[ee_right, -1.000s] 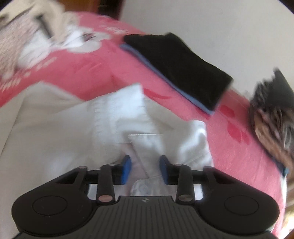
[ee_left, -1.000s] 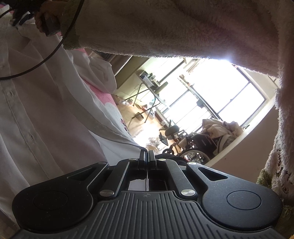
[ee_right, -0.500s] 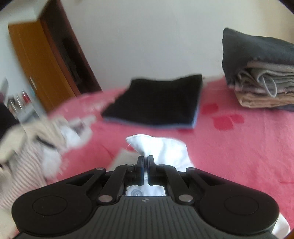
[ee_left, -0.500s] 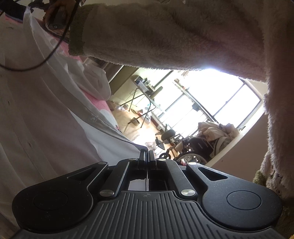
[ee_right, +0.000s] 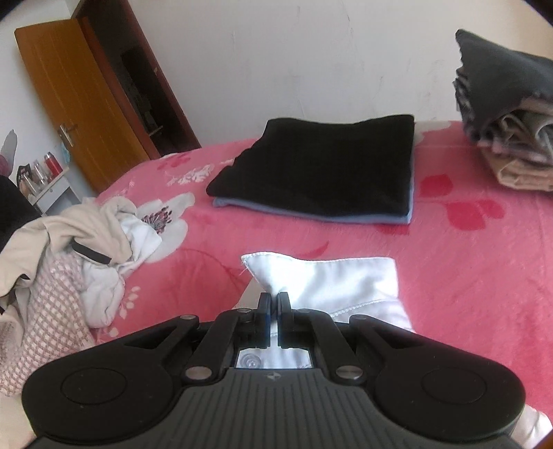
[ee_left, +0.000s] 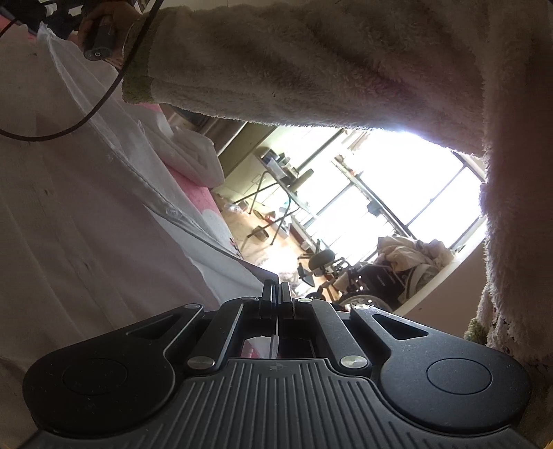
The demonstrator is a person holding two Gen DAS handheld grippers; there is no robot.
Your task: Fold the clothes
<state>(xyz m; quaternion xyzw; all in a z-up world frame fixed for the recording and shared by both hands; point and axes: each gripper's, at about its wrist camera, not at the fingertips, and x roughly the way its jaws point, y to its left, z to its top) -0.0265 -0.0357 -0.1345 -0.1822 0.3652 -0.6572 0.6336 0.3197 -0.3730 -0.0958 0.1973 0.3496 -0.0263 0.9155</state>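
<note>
A white button-up shirt [ee_left: 86,221] hangs stretched across the left of the left wrist view, its button placket running diagonally. My left gripper [ee_left: 276,288] is shut on the shirt's lower edge. In the right wrist view my right gripper [ee_right: 274,300] is shut on the white shirt [ee_right: 331,283] near its collar, and the fabric is lifted above the pink bedspread [ee_right: 466,276]. A person's fuzzy cream sleeve [ee_left: 328,62] crosses the top of the left wrist view, with the hand [ee_left: 103,31] gripping the other tool's handle.
A folded black garment on a blue one [ee_right: 321,172] lies ahead on the bed. A stack of folded clothes [ee_right: 508,121] sits far right. Unfolded clothes [ee_right: 62,248] are heaped at the left. A wooden door [ee_right: 86,103] stands behind. A window and a wheelchair [ee_left: 366,279] show beyond the shirt.
My right gripper went from open over the collar to shut on it and lifted the shirt off the bed. The shirt in the left wrist view pulled taut.
</note>
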